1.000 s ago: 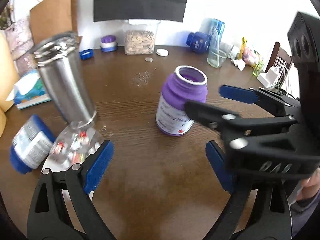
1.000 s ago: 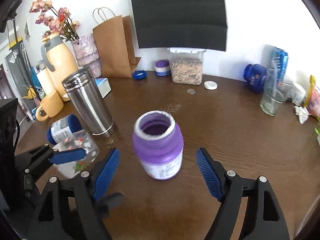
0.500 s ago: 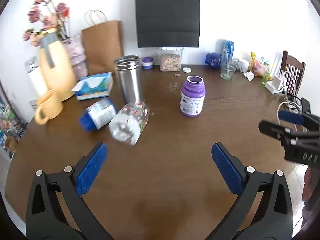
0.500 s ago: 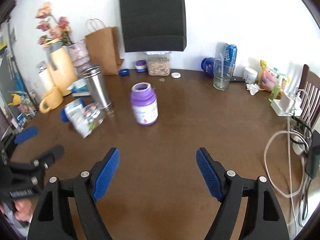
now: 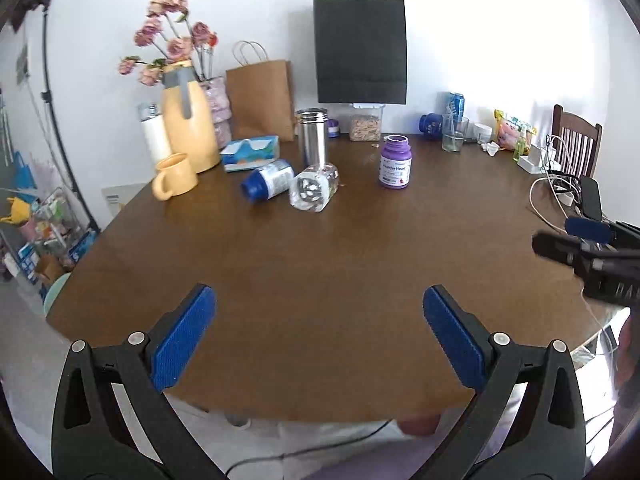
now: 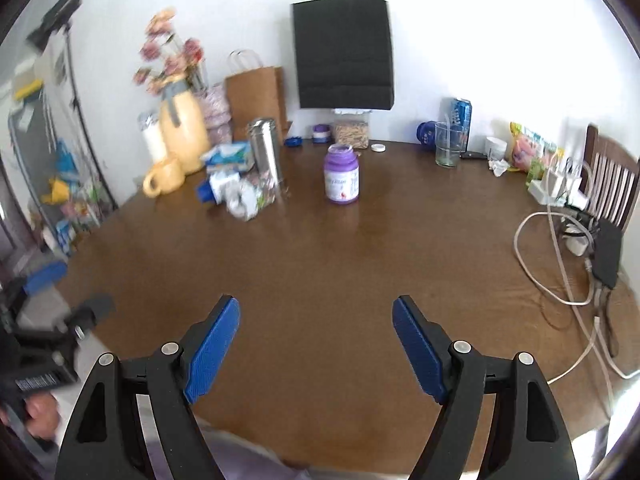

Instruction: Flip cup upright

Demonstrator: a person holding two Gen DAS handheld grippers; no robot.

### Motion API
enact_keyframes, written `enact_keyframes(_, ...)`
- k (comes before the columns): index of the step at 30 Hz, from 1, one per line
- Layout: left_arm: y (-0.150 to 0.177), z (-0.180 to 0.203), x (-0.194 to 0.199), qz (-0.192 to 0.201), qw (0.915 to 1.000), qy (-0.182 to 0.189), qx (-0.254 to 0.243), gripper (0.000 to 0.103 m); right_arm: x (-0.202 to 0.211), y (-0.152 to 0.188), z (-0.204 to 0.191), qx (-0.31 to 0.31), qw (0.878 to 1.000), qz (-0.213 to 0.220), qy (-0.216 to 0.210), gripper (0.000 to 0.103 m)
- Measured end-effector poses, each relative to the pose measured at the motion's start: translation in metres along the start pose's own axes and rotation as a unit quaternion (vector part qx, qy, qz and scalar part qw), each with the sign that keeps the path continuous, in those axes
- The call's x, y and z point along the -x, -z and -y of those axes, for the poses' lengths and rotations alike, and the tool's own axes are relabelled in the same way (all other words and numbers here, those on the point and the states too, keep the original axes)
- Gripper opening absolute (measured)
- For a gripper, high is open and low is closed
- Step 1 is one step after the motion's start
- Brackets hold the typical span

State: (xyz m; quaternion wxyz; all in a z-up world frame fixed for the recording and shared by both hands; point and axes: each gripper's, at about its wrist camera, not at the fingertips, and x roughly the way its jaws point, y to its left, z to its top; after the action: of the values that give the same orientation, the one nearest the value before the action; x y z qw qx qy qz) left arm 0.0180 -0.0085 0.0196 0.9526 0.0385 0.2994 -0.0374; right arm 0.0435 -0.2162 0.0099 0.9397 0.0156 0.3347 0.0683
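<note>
A clear patterned glass cup (image 5: pixel 314 188) lies on its side on the brown table (image 5: pixel 320 264), its base turned toward me; in the right wrist view the cup (image 6: pixel 250 198) is blurred. My left gripper (image 5: pixel 318 300) hangs open and empty over the table's near edge, far from the cup. My right gripper (image 6: pixel 316 304) is also open and empty, above the near part of the table. In the left wrist view the right gripper (image 5: pixel 576 236) shows at the right edge. In the right wrist view the left gripper (image 6: pixel 60 292) shows low at the left, held by a hand.
Beside the cup lie a blue-capped bottle (image 5: pixel 266 180) and stand a steel tumbler (image 5: pixel 312 136) and a purple jar (image 5: pixel 395 162). A yellow mug (image 5: pixel 174 176), yellow jug (image 5: pixel 188 128) and tissue box (image 5: pixel 250 152) crowd the far left. Cables (image 6: pixel 560 264) trail at the right.
Both grippers have drawn back from the purple jar and cup to the table's near edge. The objects now look small and distant. The cup still lies on its side.
</note>
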Motion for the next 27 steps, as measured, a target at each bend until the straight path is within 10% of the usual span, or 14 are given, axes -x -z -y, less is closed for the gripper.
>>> enact_keyframes(27, 0.043, -0.001, 0.031, 0.029, 0.9994, 0.018, 0.008, 0.103, 0.017, 0.051, -0.033, -0.022, 1.0, 0.003, -0.007, 0.082)
